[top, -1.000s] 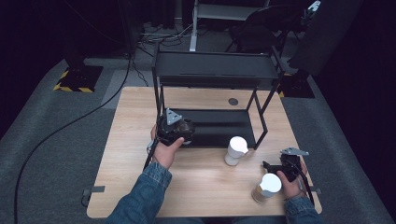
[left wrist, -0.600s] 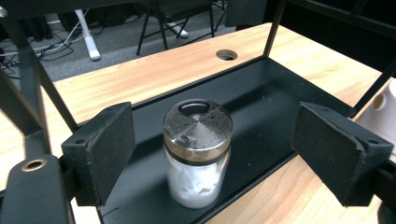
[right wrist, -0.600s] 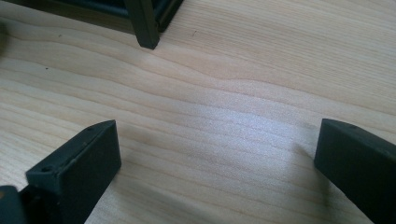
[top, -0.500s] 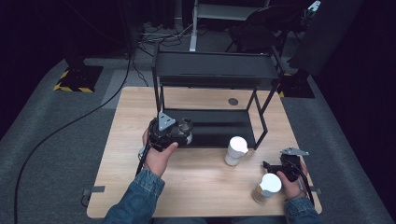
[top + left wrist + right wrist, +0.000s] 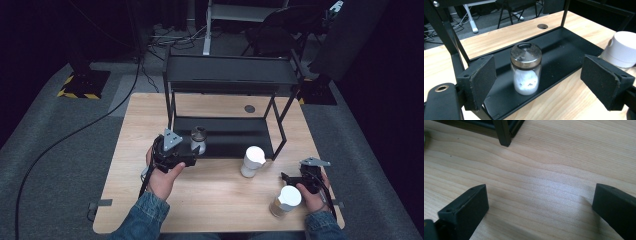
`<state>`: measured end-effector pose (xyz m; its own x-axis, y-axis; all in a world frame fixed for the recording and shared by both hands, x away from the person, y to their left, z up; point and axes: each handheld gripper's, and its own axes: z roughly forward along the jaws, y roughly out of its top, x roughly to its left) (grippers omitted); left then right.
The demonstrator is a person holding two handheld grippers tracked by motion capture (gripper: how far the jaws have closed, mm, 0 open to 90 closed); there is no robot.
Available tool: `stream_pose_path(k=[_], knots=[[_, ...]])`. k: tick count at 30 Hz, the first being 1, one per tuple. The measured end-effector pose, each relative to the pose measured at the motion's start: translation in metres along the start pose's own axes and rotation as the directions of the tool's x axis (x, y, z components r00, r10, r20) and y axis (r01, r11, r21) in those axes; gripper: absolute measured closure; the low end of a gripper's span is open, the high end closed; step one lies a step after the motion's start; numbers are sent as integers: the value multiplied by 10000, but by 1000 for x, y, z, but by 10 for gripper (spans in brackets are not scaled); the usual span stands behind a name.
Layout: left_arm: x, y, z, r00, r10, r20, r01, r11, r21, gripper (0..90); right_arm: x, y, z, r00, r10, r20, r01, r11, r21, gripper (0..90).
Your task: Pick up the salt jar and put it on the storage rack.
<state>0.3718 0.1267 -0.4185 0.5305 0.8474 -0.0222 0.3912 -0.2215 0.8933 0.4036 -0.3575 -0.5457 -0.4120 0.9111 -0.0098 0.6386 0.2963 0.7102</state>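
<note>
1. Left gripper (image 5: pixel 192 156) released, jaws spread wide, nothing between the pads; sits at the front left corner of the black rack (image 5: pixel 230 75).
2. Glass jar (image 5: pixel 526 68) with metal lid and white contents stands upright on the rack's bottom shelf (image 5: pixel 564 47), near its front edge, just ahead of the left gripper, not touched.
3. Right gripper (image 5: pixel 286 178) released too, jaws wide apart over bare wooden table (image 5: pixel 544 177), empty.
4. White cup (image 5: pixel 252 161) stands on table in front of the rack; second lidded cup (image 5: pixel 286 201) just beside the right hand (image 5: pixel 312 197).
</note>
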Motion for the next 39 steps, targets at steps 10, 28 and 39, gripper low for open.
stream_pose_path(k=[10,28,39], knots=[[-5,-22,-7,9994,241,-253,-230,9988,426,129,0,1,1,10000,-40,-60,41,10000,13,1],[-12,-56,-5,9988,422,-264,-394,9943,989,126,0,1,1,10000,-37,-63,37,10000,-2,1],[-7,-79,0,9991,134,-397,-77,9899,1414,127,0,0,0,10000,-63,-66,63,10000,-23,9]])
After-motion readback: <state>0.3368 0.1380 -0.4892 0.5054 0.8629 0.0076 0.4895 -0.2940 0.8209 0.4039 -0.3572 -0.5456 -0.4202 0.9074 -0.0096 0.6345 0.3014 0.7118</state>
